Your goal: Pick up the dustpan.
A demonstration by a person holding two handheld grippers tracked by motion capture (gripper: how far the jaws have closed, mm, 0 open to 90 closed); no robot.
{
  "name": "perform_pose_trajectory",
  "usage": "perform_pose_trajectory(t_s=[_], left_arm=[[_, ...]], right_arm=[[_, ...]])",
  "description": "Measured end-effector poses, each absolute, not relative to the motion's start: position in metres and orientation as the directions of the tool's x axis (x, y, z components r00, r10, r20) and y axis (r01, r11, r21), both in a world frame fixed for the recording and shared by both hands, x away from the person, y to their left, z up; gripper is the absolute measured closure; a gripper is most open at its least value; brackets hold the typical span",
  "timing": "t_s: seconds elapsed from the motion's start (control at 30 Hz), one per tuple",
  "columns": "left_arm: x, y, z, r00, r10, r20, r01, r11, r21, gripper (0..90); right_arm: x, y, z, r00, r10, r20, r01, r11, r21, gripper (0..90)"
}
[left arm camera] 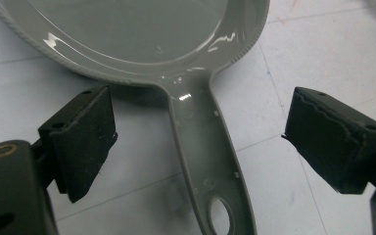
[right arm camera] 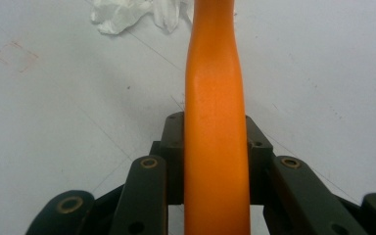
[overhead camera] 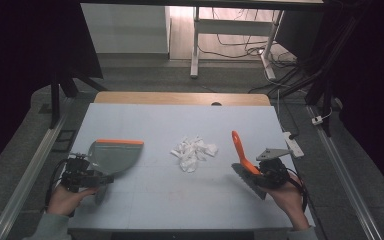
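This looks like a lab or test room set up for recording, not a home. A pale work table point(overhead camera: 180, 120) stands on grey carpet point(overhead camera: 145, 75), fenced in by dark curtains point(overhead camera: 25, 50) and metal rails point(overhead camera: 30, 165) along the floor. Behind it stands a white desk frame point(overhead camera: 196, 45) with loose cables point(overhead camera: 240, 47) trailing underneath, and a power strip point(overhead camera: 293, 144) lies beside the table's right edge.

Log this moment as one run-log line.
left claw: open, astride dustpan handle | right claw: shut on brush handle | paper scraps: mid-table, unswept
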State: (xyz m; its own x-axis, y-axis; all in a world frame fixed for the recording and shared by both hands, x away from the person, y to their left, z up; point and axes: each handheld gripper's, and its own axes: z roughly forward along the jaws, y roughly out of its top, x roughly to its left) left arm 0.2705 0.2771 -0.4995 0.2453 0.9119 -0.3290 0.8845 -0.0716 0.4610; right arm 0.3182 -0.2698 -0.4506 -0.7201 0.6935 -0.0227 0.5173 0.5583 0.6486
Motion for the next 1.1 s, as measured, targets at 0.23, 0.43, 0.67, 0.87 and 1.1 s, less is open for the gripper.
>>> perform_pose_trajectory(t_s=[0.23,0.43,0.67,0.87,1.1], left_arm=[[0.276,0.275,-0.510,0.235,0.905,-0.354,0.901,-0.066,0.428,14.1],[0.279,0.272,-0.516,0.222,0.909,-0.354,0.909,-0.061,0.412,20.0],[0.284,0.269,-0.522,0.197,0.913,-0.357,0.919,-0.045,0.393,29.5],[0.286,0.269,-0.522,0.183,0.914,-0.361,0.918,-0.027,0.397,36.0],[0.288,0.269,-0.523,0.162,0.913,-0.373,0.920,-0.002,0.393,49.6]], right_arm=[[0.318,-0.269,-0.451,-0.720,0.693,-0.027,0.516,0.562,0.646,70.5],[0.318,-0.268,-0.452,-0.721,0.692,-0.030,0.516,0.565,0.644,70.5],[0.318,-0.267,-0.453,-0.718,0.696,-0.033,0.519,0.566,0.640,70.5],[0.318,-0.266,-0.452,-0.720,0.693,-0.038,0.515,0.572,0.639,70.5],[0.319,-0.267,-0.453,-0.717,0.696,-0.038,0.519,0.570,0.637,70.5]])
